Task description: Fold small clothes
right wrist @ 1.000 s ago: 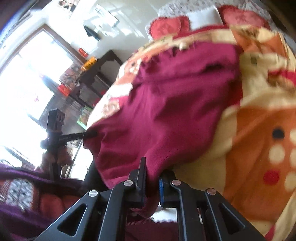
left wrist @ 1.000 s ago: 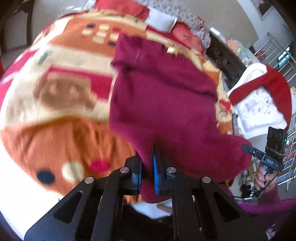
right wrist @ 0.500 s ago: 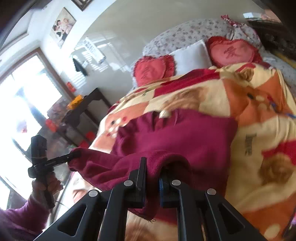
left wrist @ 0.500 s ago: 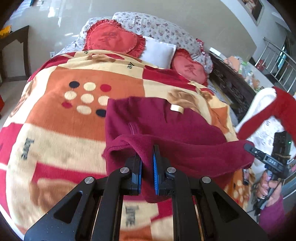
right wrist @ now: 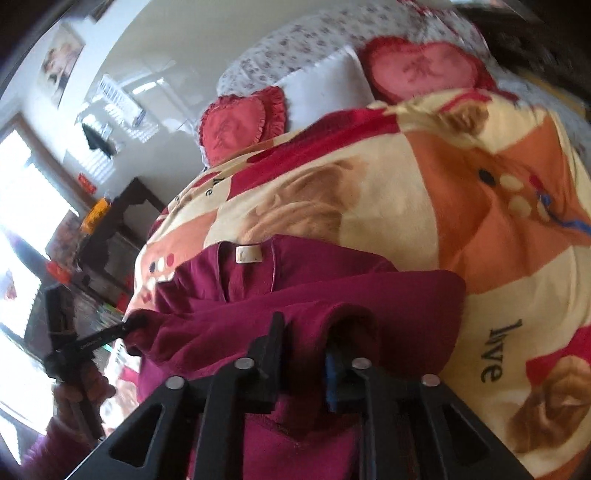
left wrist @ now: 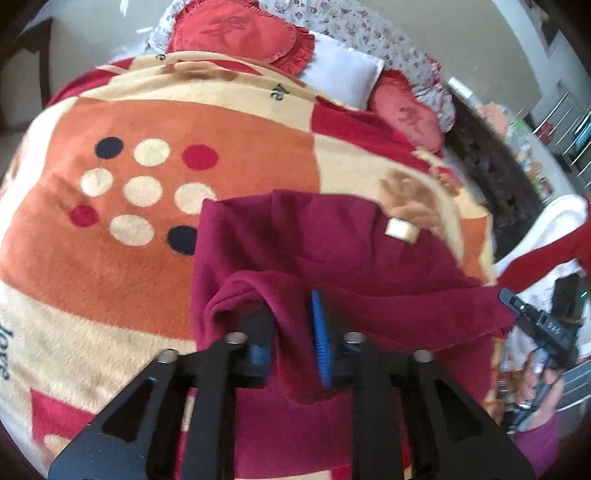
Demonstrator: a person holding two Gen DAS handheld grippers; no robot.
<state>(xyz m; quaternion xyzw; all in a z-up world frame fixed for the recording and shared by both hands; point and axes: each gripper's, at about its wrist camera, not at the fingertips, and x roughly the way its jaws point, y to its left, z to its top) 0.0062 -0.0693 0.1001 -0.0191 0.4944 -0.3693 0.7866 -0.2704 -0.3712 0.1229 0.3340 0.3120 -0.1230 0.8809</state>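
A maroon fleece garment (left wrist: pixel 325 243) lies on the bed's patterned blanket (left wrist: pixel 147 258), its near part doubled over its far part, with a pale label (left wrist: pixel 400 229) at the collar. My left gripper (left wrist: pixel 291 332) has its jaws parted, with a fold of the garment's left edge hanging loose between them. My right gripper (right wrist: pixel 304 354) also has parted jaws with the right edge of the garment (right wrist: pixel 303 291) between them. Each gripper shows in the other's view, my right one (left wrist: pixel 532 321) at that same fold and my left one (right wrist: pixel 92 343) too.
Red heart cushions (left wrist: pixel 236 29) and a white pillow (left wrist: pixel 340 74) lie at the head of the bed. A dark wooden cabinet (left wrist: pixel 491 177) stands right of the bed, another (right wrist: pixel 122 229) on the other side. A white and red cloth (left wrist: pixel 554 236) hangs on a rack at right.
Both grippers carried the garment's near edge forward over its far part, lowered it toward the blanket, and their jaws have parted from shut.
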